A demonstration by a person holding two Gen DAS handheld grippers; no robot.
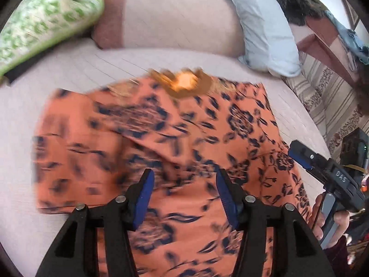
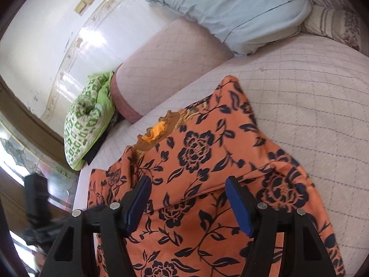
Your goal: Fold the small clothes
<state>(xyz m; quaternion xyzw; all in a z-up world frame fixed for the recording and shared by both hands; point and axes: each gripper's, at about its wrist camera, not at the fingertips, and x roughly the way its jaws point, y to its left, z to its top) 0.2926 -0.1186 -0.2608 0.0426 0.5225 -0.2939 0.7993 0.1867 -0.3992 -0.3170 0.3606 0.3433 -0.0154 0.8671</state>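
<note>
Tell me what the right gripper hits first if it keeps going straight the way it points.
Most likely the orange floral garment spread on the bed: the right gripper is open and empty, its fingers framing that fabric. Depth is unclear, so the height above the cloth cannot be judged.

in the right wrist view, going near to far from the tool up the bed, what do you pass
right tool, open above the cloth → orange floral garment spread on the bed → its ruffled collar → quilted bedcover → pinkish bolster → pale blue pillow
</note>
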